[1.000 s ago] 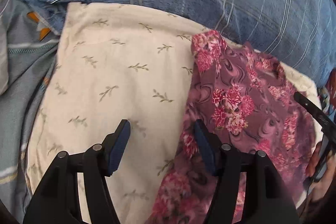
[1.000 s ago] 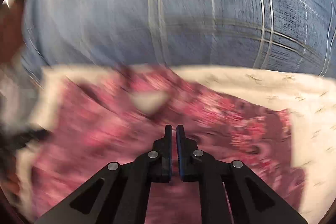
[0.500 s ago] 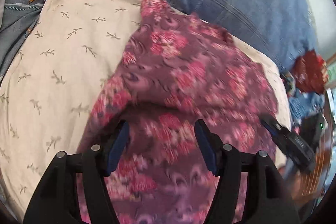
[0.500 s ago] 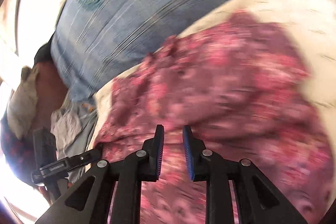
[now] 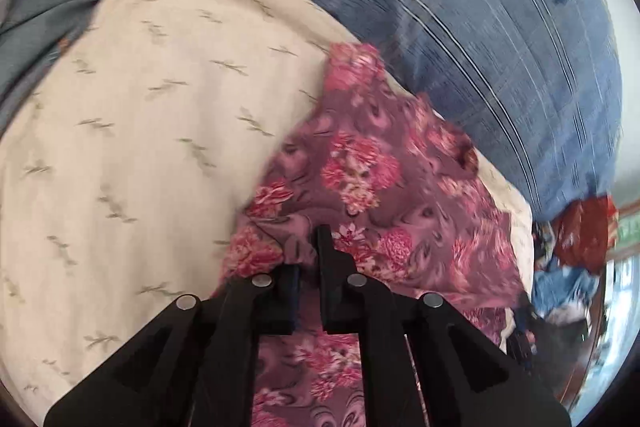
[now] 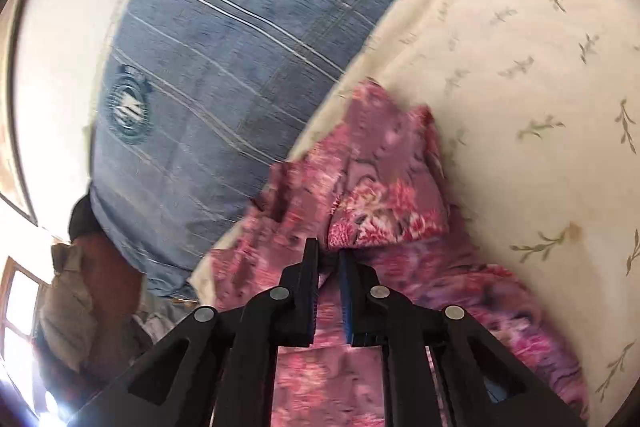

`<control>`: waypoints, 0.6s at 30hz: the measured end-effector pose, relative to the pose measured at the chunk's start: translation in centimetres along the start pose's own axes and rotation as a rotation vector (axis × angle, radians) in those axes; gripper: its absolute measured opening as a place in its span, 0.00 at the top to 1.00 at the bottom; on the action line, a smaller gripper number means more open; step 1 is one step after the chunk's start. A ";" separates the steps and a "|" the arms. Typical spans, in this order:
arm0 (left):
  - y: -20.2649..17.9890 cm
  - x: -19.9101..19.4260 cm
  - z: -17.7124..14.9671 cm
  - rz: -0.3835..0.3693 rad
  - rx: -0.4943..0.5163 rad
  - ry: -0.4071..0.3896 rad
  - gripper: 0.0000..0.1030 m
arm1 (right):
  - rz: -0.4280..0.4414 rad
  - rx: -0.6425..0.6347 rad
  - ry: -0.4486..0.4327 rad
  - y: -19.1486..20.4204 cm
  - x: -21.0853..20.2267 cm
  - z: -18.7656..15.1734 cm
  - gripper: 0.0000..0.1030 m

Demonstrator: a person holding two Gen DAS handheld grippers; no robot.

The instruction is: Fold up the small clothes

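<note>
Purple-pink floral garment of thin, limp cloth (image 5: 380,179) lies on a cream leaf-print pillow (image 5: 140,147), filling the centre and lower right of the left wrist view, with the pillow spreading to the left and a blue striped cushion (image 5: 480,27) across the upper right.

A second ago the left gripper (image 5: 308,259) hung wide open over bare pillow beside the garment's edge; half a second ago it was open above the cloth. Now its fingers are drawn nearly together with a bunched ridge of the floral fabric pinched between them at lower centre.

In the right wrist view, the blue cushion occupies the upper left, the garment (image 6: 384,203) runs from the centre to the bottom edge, and the pillow (image 6: 540,87) fills the right. The right gripper (image 6: 328,259), which was fully closed a second ago and slightly parted half a second ago, shows a narrow gap with a fold of cloth gathered into it; it appears to grip that fold, though blur makes this less certain.

With both tongs seemingly holding fabric, the grasp step looks done, and lifting or carrying an edge over to make the first fold likely comes next.
</note>
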State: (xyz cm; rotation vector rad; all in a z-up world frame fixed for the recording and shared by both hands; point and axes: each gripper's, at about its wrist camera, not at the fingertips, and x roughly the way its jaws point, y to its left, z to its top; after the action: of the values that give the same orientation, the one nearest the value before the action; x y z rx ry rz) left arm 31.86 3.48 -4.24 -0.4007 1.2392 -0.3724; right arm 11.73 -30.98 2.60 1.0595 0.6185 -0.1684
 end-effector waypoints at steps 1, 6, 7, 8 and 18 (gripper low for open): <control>0.5 -0.3 0.0 0.004 -0.013 -0.013 0.95 | 0.035 -0.006 -0.008 0.5 -0.6 -0.3 0.91; 2.9 0.5 -0.6 0.047 -0.024 0.022 0.93 | -0.030 -0.036 0.063 -0.1 0.3 -2.3 0.91; 3.4 0.3 -0.7 0.035 -0.021 0.025 0.93 | -0.058 -0.023 0.094 -0.9 0.9 -2.8 0.91; 3.5 -0.1 -0.9 0.025 -0.008 0.024 0.93 | -0.072 -0.004 0.124 -1.8 1.2 -3.4 0.91; -1.1 -4.8 -1.3 -0.074 0.205 -0.017 0.62 | -0.023 -0.104 -0.033 0.3 -5.4 -1.7 0.55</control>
State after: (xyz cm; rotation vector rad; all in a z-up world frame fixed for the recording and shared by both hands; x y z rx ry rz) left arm 29.16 4.68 -0.09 -0.2736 1.1591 -0.5527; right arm 6.77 -30.26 5.18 0.9484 0.6035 -0.1715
